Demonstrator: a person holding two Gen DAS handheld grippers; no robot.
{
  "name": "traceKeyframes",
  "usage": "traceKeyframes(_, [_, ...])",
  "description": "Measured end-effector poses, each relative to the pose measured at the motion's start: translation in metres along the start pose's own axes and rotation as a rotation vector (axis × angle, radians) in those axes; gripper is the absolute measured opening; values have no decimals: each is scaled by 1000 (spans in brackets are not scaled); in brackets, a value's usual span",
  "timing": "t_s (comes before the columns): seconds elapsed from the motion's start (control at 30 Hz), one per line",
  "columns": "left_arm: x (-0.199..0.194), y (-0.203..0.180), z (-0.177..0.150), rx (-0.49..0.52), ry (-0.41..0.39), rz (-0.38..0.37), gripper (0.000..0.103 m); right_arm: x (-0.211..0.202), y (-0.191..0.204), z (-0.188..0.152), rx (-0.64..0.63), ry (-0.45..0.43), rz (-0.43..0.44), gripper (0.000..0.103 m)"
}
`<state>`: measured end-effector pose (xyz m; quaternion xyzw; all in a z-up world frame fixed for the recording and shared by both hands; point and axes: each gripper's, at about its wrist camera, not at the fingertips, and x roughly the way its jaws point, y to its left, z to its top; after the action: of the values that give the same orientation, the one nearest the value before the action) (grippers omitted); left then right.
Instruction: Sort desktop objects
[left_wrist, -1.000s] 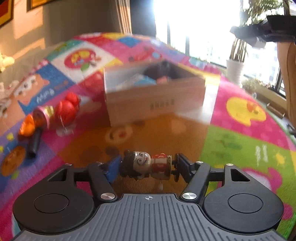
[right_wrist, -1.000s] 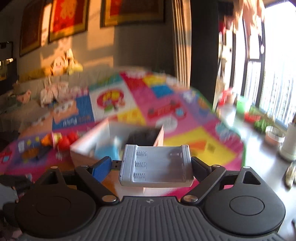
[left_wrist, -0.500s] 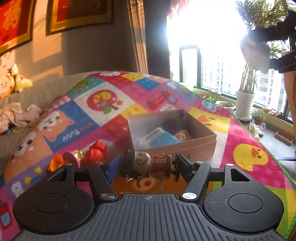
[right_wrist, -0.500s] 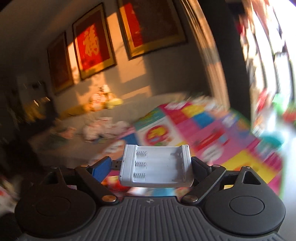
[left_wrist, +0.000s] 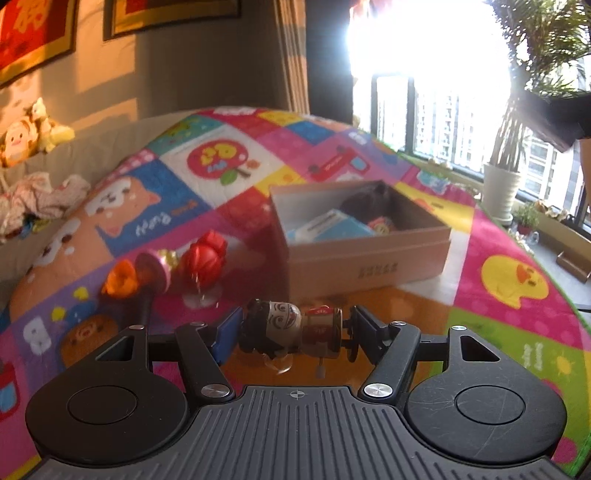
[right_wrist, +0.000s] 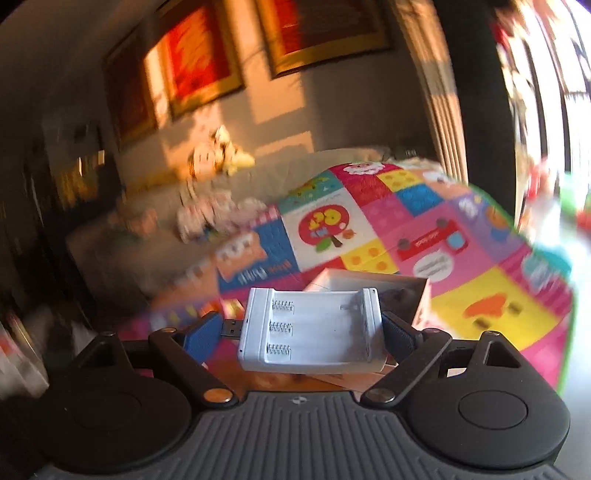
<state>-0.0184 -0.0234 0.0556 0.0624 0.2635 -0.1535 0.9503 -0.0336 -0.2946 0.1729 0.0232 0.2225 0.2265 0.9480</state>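
Left tongs are gripping a small painted doll figurine, lying sideways between the pads, dark-haired head toward the left pad, lifted clear of the patchwork play mat. Ahead and to the left of these tongs, an orange toy, a pink-rimmed cylinder and a red toy are lying close together on the mat. Ahead and slightly right, an open cardboard box is sitting on the mat, holding a blue-and-white packet and a dark item (not identifiable). Right tongs are clamping a white battery holder, open side up, springs toward the left pad; the box is showing just beyond it, the view being motion-blurred.
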Motion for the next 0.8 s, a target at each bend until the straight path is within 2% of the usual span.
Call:
traceKeyframes(0.07, [7,1,-6,-1,28,8,71,0,18,-13,-114,12,-23,91])
traceKeyframes(0.13, [17,0,-13,-3,66,17,69,10,33,-34,-191,69,-18,91])
traceKeyframes(0.27, [30,0,-23,12,108,46,68,48,45,-87,-221,270,-11,91])
traceKeyframes(0.4, [29,2,-19,23,113,25,73,63,43,-120,-226,346,-39,91])
traceKeyframes(0.47, [25,-4,-12,44,93,-13,80,64,38,-124,-200,360,-36,91])
traceKeyframes(0.53, [23,-14,-6,85,78,-86,91,64,32,-127,-175,383,-25,92])
traceKeyframes(0.6, [24,-27,-2,133,78,-157,95,66,26,-130,-153,403,-20,95])
traceKeyframes(0.7, [36,-50,2,210,114,-258,95,66,20,-137,-124,411,-15,96])
traceKeyframes(0.8, [53,-67,3,287,156,-321,95,64,15,-141,-92,410,-5,96])
